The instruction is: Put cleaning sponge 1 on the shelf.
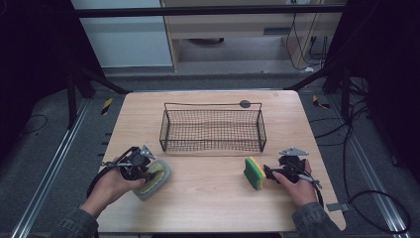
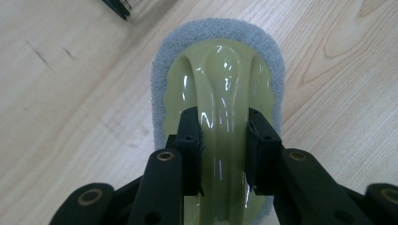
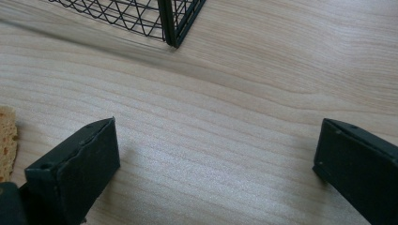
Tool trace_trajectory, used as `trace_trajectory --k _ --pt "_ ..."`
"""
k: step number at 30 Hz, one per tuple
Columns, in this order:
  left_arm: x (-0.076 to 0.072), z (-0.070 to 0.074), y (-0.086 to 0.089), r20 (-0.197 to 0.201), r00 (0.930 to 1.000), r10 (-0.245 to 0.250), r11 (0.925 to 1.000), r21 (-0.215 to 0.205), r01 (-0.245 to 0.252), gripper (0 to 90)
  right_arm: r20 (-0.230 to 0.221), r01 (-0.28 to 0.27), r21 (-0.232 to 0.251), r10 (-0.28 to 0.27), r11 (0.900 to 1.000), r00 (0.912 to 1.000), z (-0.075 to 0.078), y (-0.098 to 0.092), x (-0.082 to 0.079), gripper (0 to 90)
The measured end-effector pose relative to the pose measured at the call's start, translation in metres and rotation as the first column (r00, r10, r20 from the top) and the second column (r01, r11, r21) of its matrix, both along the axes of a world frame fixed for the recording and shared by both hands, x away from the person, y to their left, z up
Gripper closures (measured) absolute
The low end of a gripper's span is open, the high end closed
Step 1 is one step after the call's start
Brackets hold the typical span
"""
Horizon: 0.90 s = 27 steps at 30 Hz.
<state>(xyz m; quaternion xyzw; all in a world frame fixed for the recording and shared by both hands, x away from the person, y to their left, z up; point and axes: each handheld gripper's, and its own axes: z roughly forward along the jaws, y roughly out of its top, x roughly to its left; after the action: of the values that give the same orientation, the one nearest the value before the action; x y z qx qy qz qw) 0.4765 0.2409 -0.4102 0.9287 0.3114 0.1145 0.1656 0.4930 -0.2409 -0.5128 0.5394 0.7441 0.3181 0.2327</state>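
Note:
A scrubbing pad (image 1: 154, 179) with a grey abrasive base and a glossy olive handle (image 2: 220, 75) lies on the wooden table (image 1: 213, 198) at the front left. My left gripper (image 1: 142, 171) is shut on that handle, its pads (image 2: 191, 131) pressing on both sides of the ridge. A yellow and green sponge (image 1: 254, 173) stands on edge at the front right. My right gripper (image 1: 271, 173) stands open just to its right. In the right gripper view its jaws (image 3: 216, 140) are wide apart over bare wood, and the sponge (image 3: 7, 140) shows at the left edge, outside them.
A black wire basket (image 1: 213, 105) with nothing in it stands in the middle of the table, behind both grippers. Its corner (image 3: 169, 23) shows at the top of the right gripper view. Cables trail off the table's right side.

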Motion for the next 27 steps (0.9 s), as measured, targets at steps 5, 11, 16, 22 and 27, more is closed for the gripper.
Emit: trace_trajectory --k 5,11,16,22,27 --pt "0.005 0.013 -0.001 0.054 0.9970 -0.056 0.9984 0.007 0.055 70.3 -0.002 -0.007 0.000 0.007 1.000 1.0000 0.000 0.000 0.001 0.4" --pt "0.009 0.026 -0.003 0.111 0.9864 -0.122 0.9919 0.051 0.117 70.3 -0.001 -0.007 -0.001 0.007 1.000 1.0000 0.000 0.001 0.001 0.4" --pt "0.016 0.038 -0.002 0.162 0.9735 -0.161 0.9859 0.072 0.151 70.3 -0.001 -0.007 0.000 0.007 1.000 1.0000 0.000 0.001 0.001 0.4" --pt "0.025 0.050 -0.003 0.196 0.9606 -0.197 0.9791 0.091 0.182 70.3 -0.001 -0.007 0.000 0.007 1.000 1.0000 0.000 0.000 0.001 0.4" --pt "0.033 0.063 -0.004 0.221 0.9438 -0.245 0.9673 0.121 0.223 70.4 -0.001 -0.007 0.000 0.007 1.000 1.0000 0.000 0.000 0.001 0.4"
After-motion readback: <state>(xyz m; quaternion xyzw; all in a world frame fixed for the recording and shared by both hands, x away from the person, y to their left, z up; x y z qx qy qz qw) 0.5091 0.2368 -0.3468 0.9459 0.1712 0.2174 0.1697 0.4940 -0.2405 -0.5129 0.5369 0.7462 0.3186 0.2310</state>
